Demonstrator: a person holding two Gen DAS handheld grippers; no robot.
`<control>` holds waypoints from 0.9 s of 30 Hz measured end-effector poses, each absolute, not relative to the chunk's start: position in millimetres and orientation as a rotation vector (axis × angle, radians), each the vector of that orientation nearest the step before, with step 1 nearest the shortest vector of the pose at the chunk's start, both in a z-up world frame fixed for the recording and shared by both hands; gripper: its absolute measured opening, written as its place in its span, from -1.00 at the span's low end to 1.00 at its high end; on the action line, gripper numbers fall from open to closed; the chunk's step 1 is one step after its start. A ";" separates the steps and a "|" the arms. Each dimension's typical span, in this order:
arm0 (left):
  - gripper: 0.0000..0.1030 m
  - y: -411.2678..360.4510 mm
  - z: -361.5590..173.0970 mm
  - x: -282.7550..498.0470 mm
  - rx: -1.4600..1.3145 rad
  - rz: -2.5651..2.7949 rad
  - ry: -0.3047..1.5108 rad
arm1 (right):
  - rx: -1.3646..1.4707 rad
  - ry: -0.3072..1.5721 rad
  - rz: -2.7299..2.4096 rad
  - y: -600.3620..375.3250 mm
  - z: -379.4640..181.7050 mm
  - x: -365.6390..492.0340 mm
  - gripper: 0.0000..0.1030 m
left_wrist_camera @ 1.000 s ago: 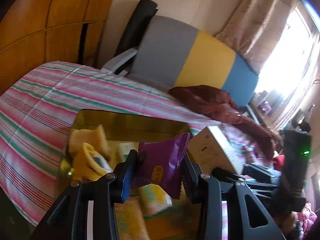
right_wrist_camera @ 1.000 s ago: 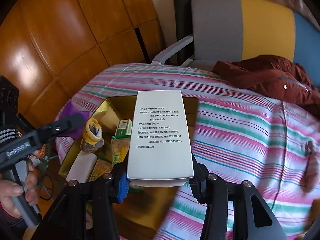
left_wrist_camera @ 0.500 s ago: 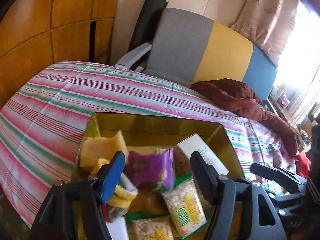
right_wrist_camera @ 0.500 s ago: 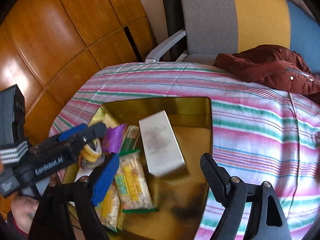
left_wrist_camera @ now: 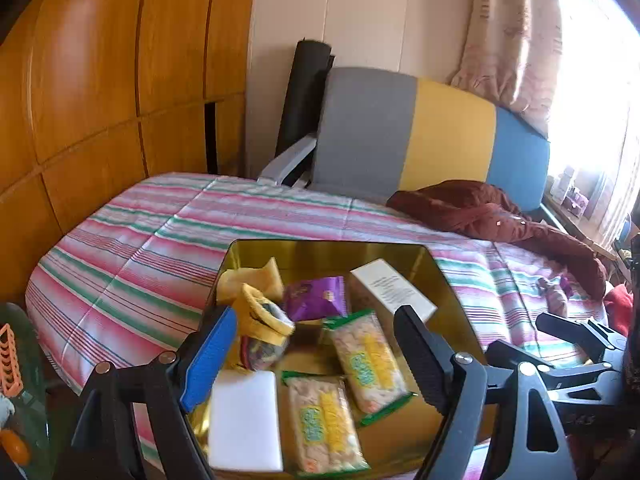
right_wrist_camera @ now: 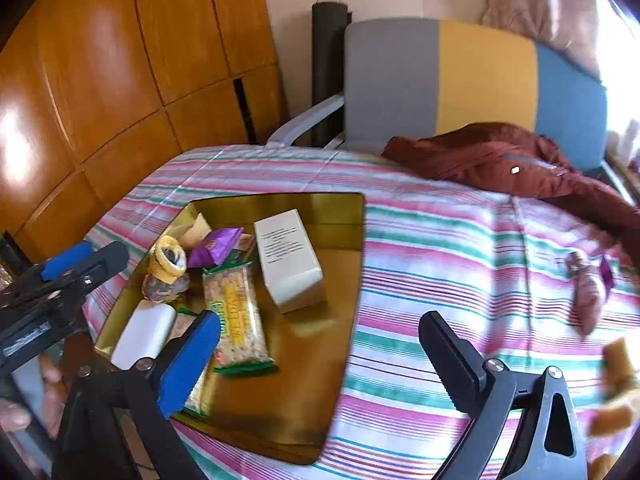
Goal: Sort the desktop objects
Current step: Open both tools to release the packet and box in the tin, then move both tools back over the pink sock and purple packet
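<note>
Released since the earlier frame, packet (left_wrist_camera: 314,298) and box (right_wrist_camera: 289,260) lie in the tray (right_wrist_camera: 280,204); my left gripper (left_wrist_camera: 316,360) and right gripper (right_wrist_camera: 320,360) have just spread, empty.

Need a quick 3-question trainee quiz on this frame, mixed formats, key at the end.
1. True or false: the white box lies inside the gold tray.
2. The purple packet is: A) between the left gripper's fingers, B) lying in the tray, C) on the striped cloth.
3. What lies on the cloth in front of the chair?

Key:
1. True.
2. B. Both the left gripper and the right gripper have just been opening, with nothing between the fingers.
3. A dark red garment.
</note>
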State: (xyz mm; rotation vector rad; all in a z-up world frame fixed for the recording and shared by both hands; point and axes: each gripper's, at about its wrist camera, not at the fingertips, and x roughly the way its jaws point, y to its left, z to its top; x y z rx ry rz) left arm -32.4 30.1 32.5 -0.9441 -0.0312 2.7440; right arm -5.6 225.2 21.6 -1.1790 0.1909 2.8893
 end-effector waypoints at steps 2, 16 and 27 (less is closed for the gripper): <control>0.59 39.5 37.1 -21.9 -0.926 2.741 -0.007 | -1.125 0.136 2.872 225.9 25.1 5.9 0.99; 0.59 106.0 29.2 16.7 -0.946 2.578 0.117 | -1.023 -0.002 2.697 262.2 13.8 70.2 0.99; 0.59 160.5 15.1 34.1 -0.939 2.435 0.256 | -1.057 0.205 2.450 339.4 -7.7 122.3 0.99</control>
